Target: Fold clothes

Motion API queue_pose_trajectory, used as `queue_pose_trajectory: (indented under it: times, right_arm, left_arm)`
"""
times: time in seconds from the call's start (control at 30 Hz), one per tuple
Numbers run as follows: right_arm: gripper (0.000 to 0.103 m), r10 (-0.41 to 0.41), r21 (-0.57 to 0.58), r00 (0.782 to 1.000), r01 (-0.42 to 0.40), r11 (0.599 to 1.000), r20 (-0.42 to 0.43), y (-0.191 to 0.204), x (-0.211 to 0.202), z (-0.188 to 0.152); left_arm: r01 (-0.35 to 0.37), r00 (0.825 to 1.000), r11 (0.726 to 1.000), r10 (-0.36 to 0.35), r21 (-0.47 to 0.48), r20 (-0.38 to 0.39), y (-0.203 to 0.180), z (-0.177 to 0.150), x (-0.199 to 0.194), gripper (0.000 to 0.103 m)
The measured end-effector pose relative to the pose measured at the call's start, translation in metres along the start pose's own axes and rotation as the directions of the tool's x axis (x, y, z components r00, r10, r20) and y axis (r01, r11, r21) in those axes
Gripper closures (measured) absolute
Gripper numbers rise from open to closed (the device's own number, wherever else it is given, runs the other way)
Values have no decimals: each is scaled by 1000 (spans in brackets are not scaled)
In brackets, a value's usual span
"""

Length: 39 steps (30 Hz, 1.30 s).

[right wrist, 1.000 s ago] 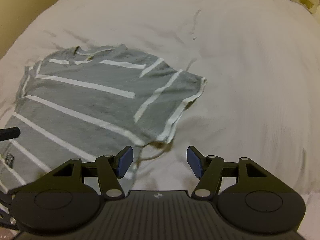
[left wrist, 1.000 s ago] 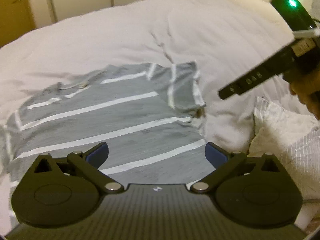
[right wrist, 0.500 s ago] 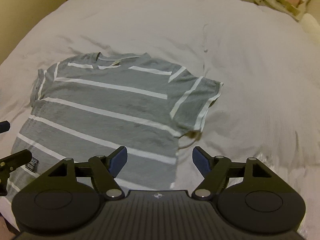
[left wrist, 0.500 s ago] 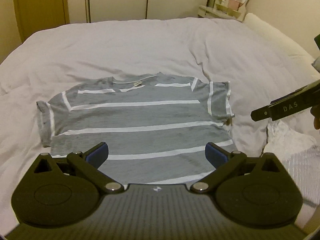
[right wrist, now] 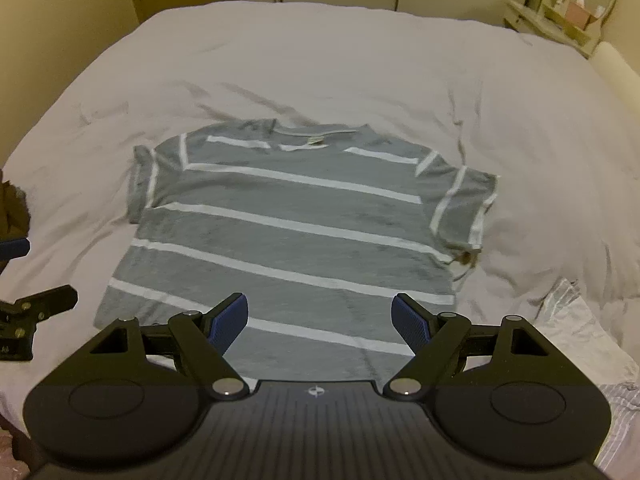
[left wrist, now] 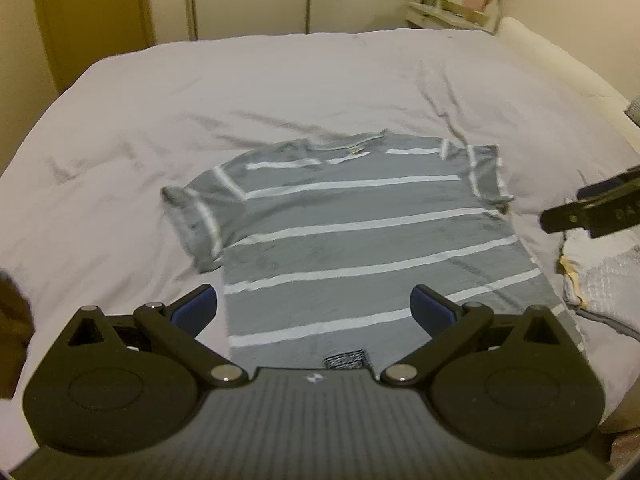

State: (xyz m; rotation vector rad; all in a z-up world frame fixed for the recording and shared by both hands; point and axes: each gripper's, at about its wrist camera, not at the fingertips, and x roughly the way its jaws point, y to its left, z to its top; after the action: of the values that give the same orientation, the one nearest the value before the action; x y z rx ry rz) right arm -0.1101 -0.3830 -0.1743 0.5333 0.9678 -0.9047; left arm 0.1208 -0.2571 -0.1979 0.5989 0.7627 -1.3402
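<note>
Very little can be read here. In the left wrist view, the black body of the right claw carries pale letters at the frame's right edge — "DA" is legible, and anything after it is cut off by the edge of the picture. The striped T-shirt has a small dark patch at its hem and a pale tag inside the collar, but both are too blurred and small to read. Each camera's own claw body shows a small white emblem at its centre — a mark, not lettering.
</note>
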Motion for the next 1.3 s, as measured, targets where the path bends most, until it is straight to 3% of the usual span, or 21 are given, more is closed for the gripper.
queue_pose_trajectory:
  times: [0.2, 0.3, 0.53, 0.67, 0.87, 0.97, 1.0, 1.07, 1.13, 1.23, 1.3]
  right_arm:
    - [22, 52, 2, 999, -52, 999, 3, 4, 12, 1]
    - [24, 94, -10, 995, -94, 996, 24, 11, 20, 1]
    - [34, 145, -250, 988, -126, 960, 60, 75, 37, 3]
    - [34, 179, -307, 978, -140, 942, 104, 112, 32, 7]
    - [42, 173, -311, 979, -132, 941, 108, 170, 56, 16]
    - [43, 128, -312, 987, -91, 946, 100, 201, 80, 18]
    - [43, 113, -305, 989, -80, 949, 91, 212, 89, 19]
    - [46, 103, -281, 992, -78, 957, 76, 233, 110, 22]
    - [51, 88, -278, 995, -69, 958, 55, 252, 130, 25]
    - [54, 72, -272, 996, -57, 961, 45, 275, 154, 34]
    - [54, 64, -250, 997, -52, 967, 42, 284, 168, 40]
  left_arm:
    - [-50, 998, 997, 48, -54, -37, 18, -3, -10, 2]
    - [-91, 994, 996, 90, -22, -56, 27, -1, -14, 2]
    - [-160, 984, 980, 168, 123, -59, 62, 6, -19, 2]
    - [-154, 984, 949, 173, 274, -47, 91, 15, -6, 2]
    - [-78, 994, 857, 106, 510, -26, 145, 37, 47, 2]
    - [-21, 998, 791, 48, 611, -28, 172, 47, 84, 4]
    - [0, 999, 759, 28, 651, -32, 182, 51, 101, 5]
    - [22, 999, 667, 11, 745, -39, 196, 54, 131, 10]
    - [24, 1000, 555, -1, 832, -28, 205, 55, 157, 15]
    - [21, 999, 325, -30, 945, -12, 214, 51, 195, 22]
    - [15, 998, 190, -56, 982, -5, 218, 50, 218, 26]
